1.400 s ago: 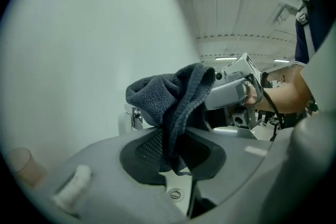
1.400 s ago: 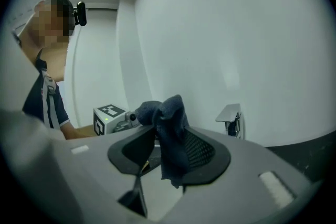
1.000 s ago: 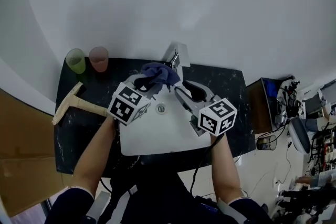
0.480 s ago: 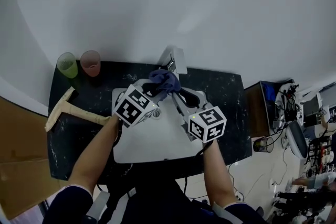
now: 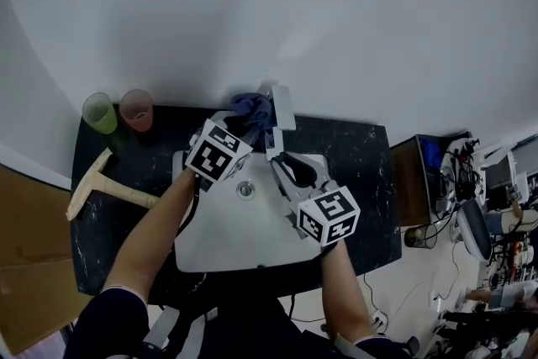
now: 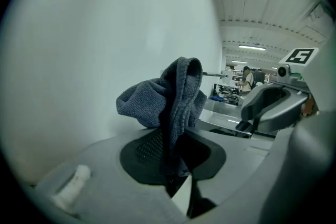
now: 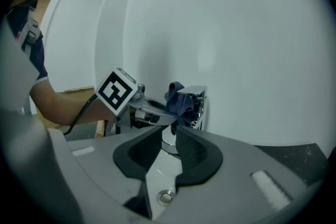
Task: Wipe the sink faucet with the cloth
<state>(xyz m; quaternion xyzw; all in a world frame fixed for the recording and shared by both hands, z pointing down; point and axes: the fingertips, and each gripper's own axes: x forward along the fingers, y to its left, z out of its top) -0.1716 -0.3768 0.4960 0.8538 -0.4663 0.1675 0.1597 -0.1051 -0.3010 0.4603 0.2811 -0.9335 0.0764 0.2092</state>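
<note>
There it was: the bunched blue-grey terry cloth (image 7: 175,96), pinched tight in the jaws of the left gripper (image 5: 245,122) and laid against the left flank of the tall chrome square-headed sink faucet (image 7: 195,96), right up by its head. The faucet stood upright at the middle of the back edge of the white rectangular sink (image 5: 235,231), which sat in the dark marbled surface (image 5: 361,155) hard against the wall. So we had the long axis running straight up and down, with the cloth touching it near the top, on the side away from the right hand. The right gripper (image 7: 169,131) sat low over the sink, pointing at the faucet's foot. Its jaws had just been closing and stood at a narrow slit with chrome showing in the gap. We couldn't tell whether the pads actually bit on it. Our read was that the left hand was the one placed to wipe. The stroke called for ran down the column, head to foot, with the cloth kept on the metal.
</note>
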